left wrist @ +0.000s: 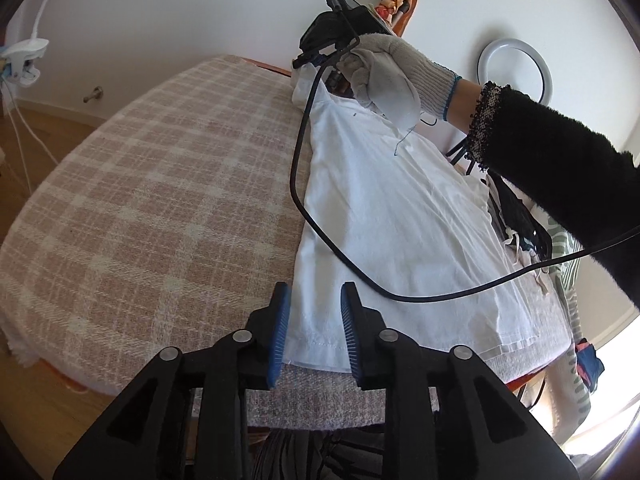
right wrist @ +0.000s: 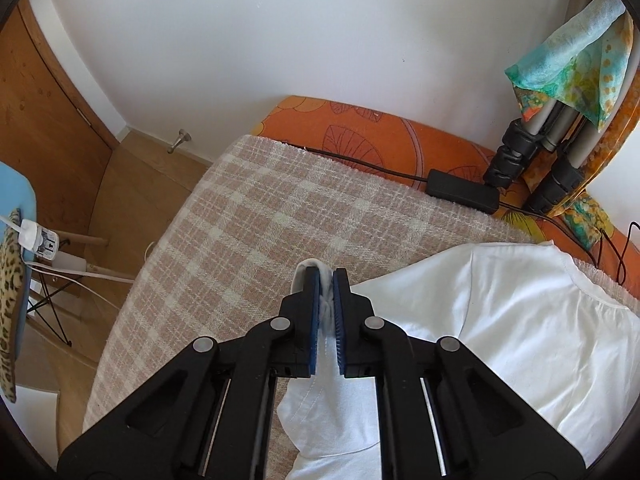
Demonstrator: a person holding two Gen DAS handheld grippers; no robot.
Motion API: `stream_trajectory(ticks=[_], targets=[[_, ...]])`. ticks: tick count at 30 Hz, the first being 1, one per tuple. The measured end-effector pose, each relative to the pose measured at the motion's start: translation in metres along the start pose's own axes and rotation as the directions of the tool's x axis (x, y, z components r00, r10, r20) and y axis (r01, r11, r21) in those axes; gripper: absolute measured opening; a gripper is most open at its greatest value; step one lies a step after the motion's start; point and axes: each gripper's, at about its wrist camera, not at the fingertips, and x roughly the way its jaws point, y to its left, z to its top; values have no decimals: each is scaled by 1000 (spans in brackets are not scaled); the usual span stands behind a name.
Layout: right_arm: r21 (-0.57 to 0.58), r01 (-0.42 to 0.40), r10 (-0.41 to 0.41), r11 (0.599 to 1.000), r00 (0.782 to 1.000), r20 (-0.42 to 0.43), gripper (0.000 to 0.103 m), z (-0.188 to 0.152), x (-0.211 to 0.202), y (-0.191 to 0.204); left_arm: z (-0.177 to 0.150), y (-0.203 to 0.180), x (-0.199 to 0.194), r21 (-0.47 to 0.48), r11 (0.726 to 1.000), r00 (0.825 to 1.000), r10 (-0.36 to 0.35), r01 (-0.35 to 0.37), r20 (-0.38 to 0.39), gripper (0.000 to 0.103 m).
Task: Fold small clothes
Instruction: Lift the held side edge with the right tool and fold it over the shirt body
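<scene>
A small white garment [left wrist: 392, 216] lies stretched along the right part of a pink plaid blanket [left wrist: 160, 200]. My left gripper [left wrist: 314, 300] is open, its blue pads either side of the garment's near hem corner, just above it. My right gripper [right wrist: 326, 280] is shut on a bunched fold of the white garment [right wrist: 520, 320] at its far end. In the left wrist view the right gripper [left wrist: 320, 60] shows at the far end, held by a gloved hand [left wrist: 384, 72].
A black cable [left wrist: 320, 236] loops across the garment. Dark and striped clothes [left wrist: 532, 232] lie piled at the right edge. A black power brick [right wrist: 464, 190] and tripod legs [right wrist: 532, 160] sit on the orange mattress [right wrist: 360, 128] at the far side. Wooden floor lies to the left.
</scene>
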Motion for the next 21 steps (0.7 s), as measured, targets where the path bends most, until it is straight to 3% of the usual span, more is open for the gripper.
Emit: stream_trajectory(ticks=[2, 5, 6, 7, 11, 15, 21], targets=[[7, -7, 7, 1000, 1000, -3, 8, -2, 2, 1, -2, 0, 5, 6, 999, 998, 54, -54, -15, 44], [20, -32, 32, 999, 999, -9, 8, -3, 1, -1, -3, 3, 12, -5, 998, 998, 58, -58, -22, 38], [20, -36, 37, 999, 999, -10, 8, -4, 1, -1, -3, 1, 17, 11, 998, 998, 59, -59, -35, 12], [20, -40, 40, 999, 999, -11, 8, -3, 0, -2, -4, 1, 22, 22, 998, 997, 56, -55, -45, 1], [24, -72, 72, 997, 997, 1, 8, -2, -12, -7, 0, 2, 19, -31, 999, 1000, -10, 10, -24, 1], [31, -90, 89, 995, 996, 28, 8, -3, -29, -21, 7, -16, 2, 10, 999, 999, -46, 46, 13, 1], [42, -86, 82, 995, 994, 72, 8, -14, -65, -59, 7, -53, -2, 92, 992, 996, -91, 91, 0, 1]])
